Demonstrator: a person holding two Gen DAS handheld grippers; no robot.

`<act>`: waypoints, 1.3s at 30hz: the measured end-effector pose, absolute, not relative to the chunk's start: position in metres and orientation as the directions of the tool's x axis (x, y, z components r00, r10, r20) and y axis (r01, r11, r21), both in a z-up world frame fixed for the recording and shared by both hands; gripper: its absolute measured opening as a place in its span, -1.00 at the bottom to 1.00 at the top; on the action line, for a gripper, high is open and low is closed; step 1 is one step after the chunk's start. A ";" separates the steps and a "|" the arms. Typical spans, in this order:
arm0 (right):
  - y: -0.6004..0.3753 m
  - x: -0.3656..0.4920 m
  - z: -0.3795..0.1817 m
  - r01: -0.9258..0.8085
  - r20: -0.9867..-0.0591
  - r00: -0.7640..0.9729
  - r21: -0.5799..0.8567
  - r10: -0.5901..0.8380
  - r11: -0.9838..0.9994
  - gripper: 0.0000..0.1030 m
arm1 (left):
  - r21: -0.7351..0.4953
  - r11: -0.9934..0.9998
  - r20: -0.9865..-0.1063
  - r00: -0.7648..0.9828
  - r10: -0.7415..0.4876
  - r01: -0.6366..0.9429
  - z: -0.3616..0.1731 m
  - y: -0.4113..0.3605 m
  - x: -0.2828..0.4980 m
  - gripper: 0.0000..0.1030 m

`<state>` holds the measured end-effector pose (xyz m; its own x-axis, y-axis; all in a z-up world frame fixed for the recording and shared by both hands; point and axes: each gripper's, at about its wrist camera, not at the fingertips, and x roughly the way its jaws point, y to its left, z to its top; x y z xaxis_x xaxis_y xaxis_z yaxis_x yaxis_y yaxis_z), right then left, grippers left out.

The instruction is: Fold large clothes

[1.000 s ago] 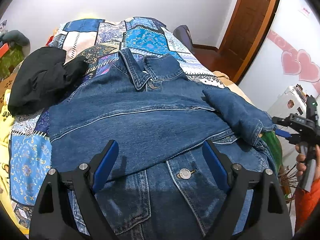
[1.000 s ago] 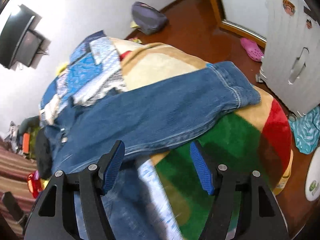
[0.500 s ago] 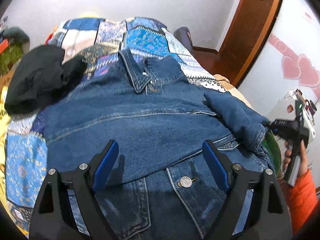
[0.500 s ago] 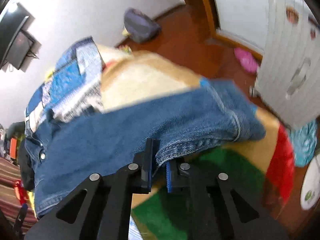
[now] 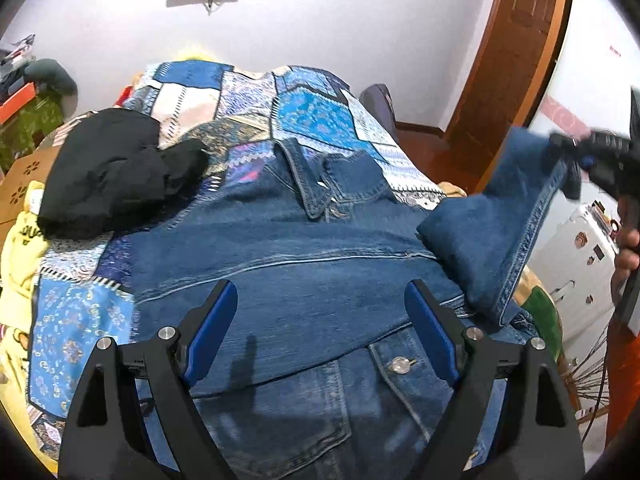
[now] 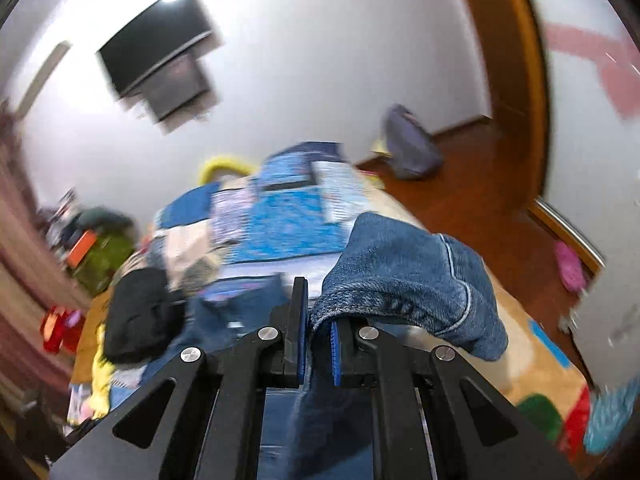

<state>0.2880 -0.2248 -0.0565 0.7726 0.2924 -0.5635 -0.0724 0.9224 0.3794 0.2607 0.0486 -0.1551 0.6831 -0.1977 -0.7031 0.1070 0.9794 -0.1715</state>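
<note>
A blue denim jacket (image 5: 304, 280) lies spread on the bed, collar toward the far wall. My left gripper (image 5: 320, 328) is open and empty, hovering just above the jacket's middle. My right gripper (image 6: 318, 344) is shut on the cuff end of the jacket's right sleeve (image 6: 404, 276) and holds it raised off the bed. In the left wrist view the lifted sleeve (image 5: 496, 232) rises at the right toward the right gripper (image 5: 576, 160), held in a hand.
A patchwork quilt (image 5: 312, 120) covers the bed. A black garment (image 5: 112, 172) lies on it left of the jacket, yellow cloth (image 5: 20, 248) at the left edge. A wooden door (image 5: 516, 52), a white cabinet (image 5: 580, 252) and a grey bag (image 6: 408, 148) stand to the right.
My right gripper closed on the sleeve cuff and lifted it up off the bed's right edge. The left gripper stayed open over the jacket, shifting little.
</note>
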 end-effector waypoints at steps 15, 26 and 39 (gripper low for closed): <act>0.003 0.290 -0.133 -0.447 -0.735 0.359 0.406 0.575 0.797 -0.76 | -0.287 0.952 -0.717 0.682 -0.141 -0.104 -0.172 0.161 0.200 0.66; 0.041 0.251 -0.163 -0.573 -0.856 0.224 0.271 0.465 0.774 0.04 | -0.321 0.924 -0.782 0.608 -0.136 -0.207 -0.211 0.182 0.181 0.66; -0.064 0.261 -0.102 -0.483 -0.778 0.501 0.112 0.379 0.868 0.04 | -0.234 0.971 -0.745 0.648 -0.156 -0.036 -0.171 0.119 0.230 0.66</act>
